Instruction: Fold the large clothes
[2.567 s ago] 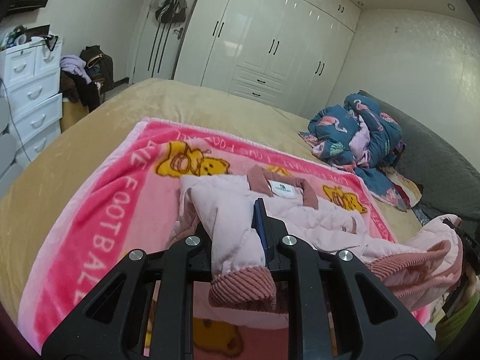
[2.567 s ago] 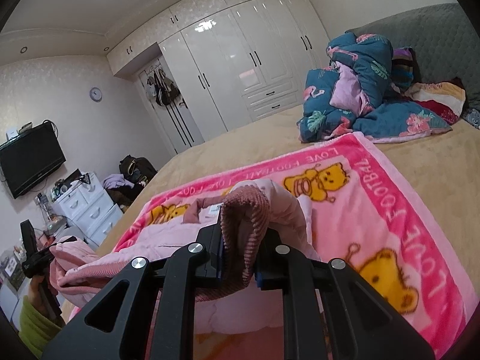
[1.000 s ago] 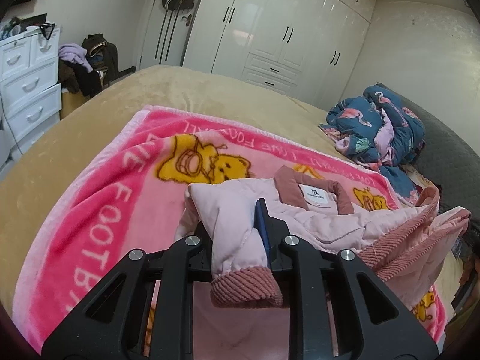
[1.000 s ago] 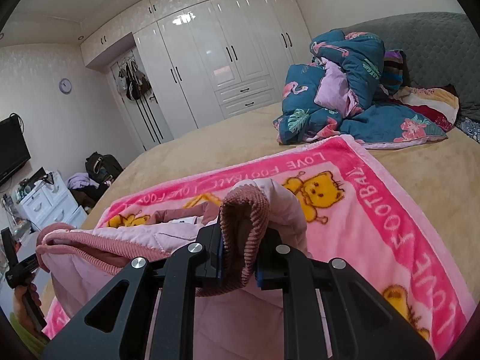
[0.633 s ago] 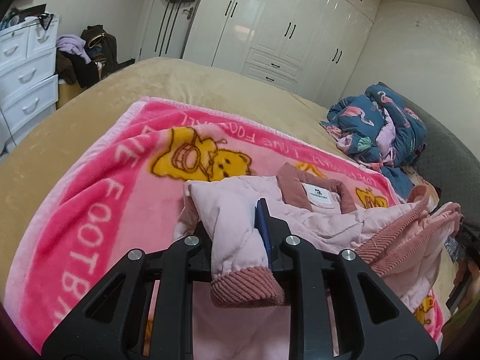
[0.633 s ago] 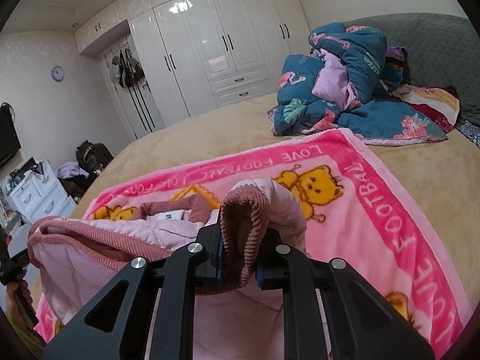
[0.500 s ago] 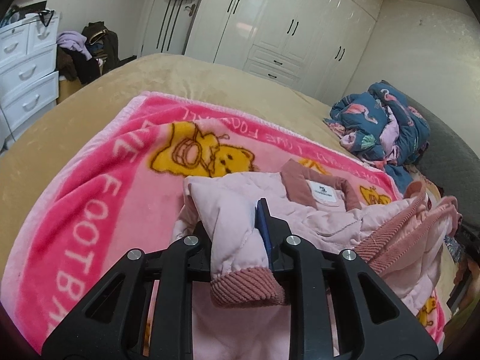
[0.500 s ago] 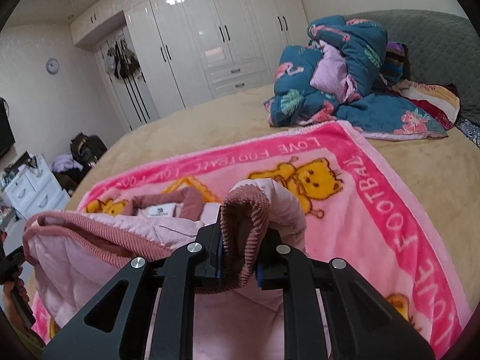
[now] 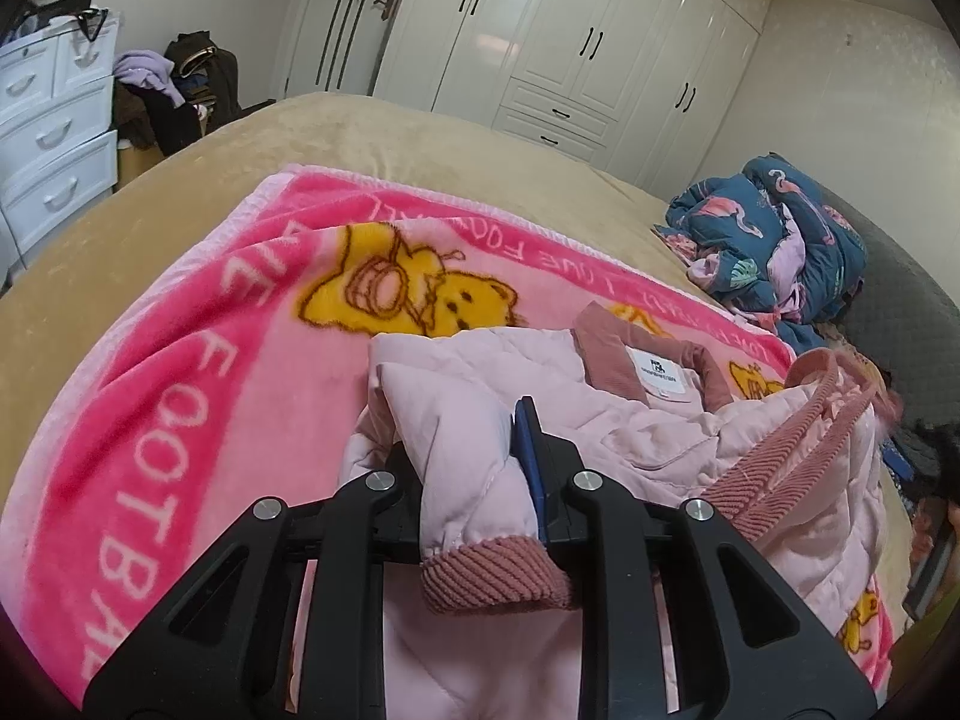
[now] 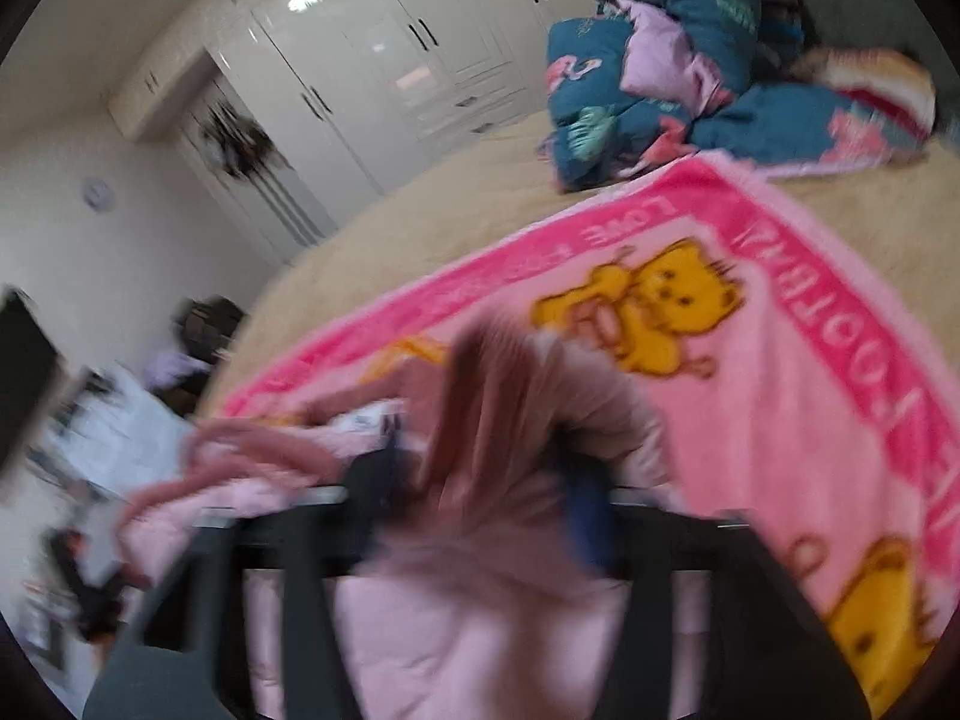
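Your left gripper (image 9: 480,468): jaws clamped on a sleeve (image 9: 474,480) of the pink jacket (image 9: 630,438), ribbed cuff hanging just below the pads. Your right gripper (image 10: 480,498): jaws have just been opening and now stand wide, the other sleeve (image 10: 498,420) loose between them; view blurred. Jacket: lies on the pink bear blanket (image 9: 198,360), collar label facing up. Blanket: spread over the tan bed (image 9: 372,138). Beyond: a crumpled blue quilt (image 9: 780,240) near the headboard, white wardrobes (image 9: 570,42) behind.

Left gripper (image 9: 474,468) clamped tight; right gripper (image 10: 480,480), blurred, apparently just sprung apart.
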`<state>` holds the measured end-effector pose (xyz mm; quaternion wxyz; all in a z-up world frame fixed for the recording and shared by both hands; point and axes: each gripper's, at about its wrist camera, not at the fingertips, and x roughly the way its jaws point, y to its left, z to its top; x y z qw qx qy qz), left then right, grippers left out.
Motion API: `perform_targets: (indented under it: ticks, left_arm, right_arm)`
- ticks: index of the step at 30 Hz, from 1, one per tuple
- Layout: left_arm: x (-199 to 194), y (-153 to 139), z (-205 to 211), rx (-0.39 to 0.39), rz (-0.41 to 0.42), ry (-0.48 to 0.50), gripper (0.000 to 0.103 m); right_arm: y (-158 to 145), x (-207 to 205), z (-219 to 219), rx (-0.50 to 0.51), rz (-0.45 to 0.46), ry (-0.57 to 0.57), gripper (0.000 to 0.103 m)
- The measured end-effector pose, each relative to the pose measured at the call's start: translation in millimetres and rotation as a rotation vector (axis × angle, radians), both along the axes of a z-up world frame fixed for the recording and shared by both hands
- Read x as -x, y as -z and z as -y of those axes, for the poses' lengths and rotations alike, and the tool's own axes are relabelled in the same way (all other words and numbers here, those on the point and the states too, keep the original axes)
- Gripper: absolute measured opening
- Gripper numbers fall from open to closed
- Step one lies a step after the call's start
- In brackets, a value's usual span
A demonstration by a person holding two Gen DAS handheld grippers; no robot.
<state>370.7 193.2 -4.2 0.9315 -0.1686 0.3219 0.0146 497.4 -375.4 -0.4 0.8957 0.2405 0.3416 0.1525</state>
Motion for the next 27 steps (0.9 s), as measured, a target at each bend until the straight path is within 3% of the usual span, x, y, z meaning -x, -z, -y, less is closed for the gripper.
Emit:
perform_targets:
  ticks: [1, 4, 13, 17, 20, 21, 22, 25, 27]
  left_arm:
    - [0, 1, -1, 0.002, 0.0, 0.001, 0.016]
    - [-1, 3, 0, 0.003, -0.003, 0.003, 0.016]
    - [2, -4, 1, 0.001, 0.0, -0.003, 0.022]
    - [11, -17, 3, 0.006, 0.01, -0.007, 0.028]
    - [18, -27, 5, 0.026, 0.024, 0.01, 0.039]
    - [19, -31, 7, 0.025, 0.027, 0.015, 0.047]
    - [22, -34, 9, 0.039, 0.036, 0.037, 0.069]
    - [35, -48, 19, 0.046, 0.076, 0.064, 0.093]
    - [45, -60, 27, -0.016, 0.109, 0.052, 0.094]
  right_arm:
    - [-1, 7, 3, -0.038, 0.008, 0.005, 0.095]
    - [0, 24, 6, -0.054, 0.014, -0.019, 0.095]
    - [34, 85, -8, 0.195, -0.038, -0.007, 0.096]
    - [45, 99, -10, 0.209, -0.055, -0.018, 0.097]
    - [51, 107, -8, 0.192, -0.06, -0.023, 0.097]
    - [51, 107, -6, 0.188, -0.063, -0.025, 0.097]
    - [52, 109, -5, 0.183, -0.067, -0.029, 0.097]
    - [52, 114, -2, 0.182, -0.077, -0.033, 0.097]
    - [49, 116, 0, 0.183, -0.074, -0.032, 0.097]
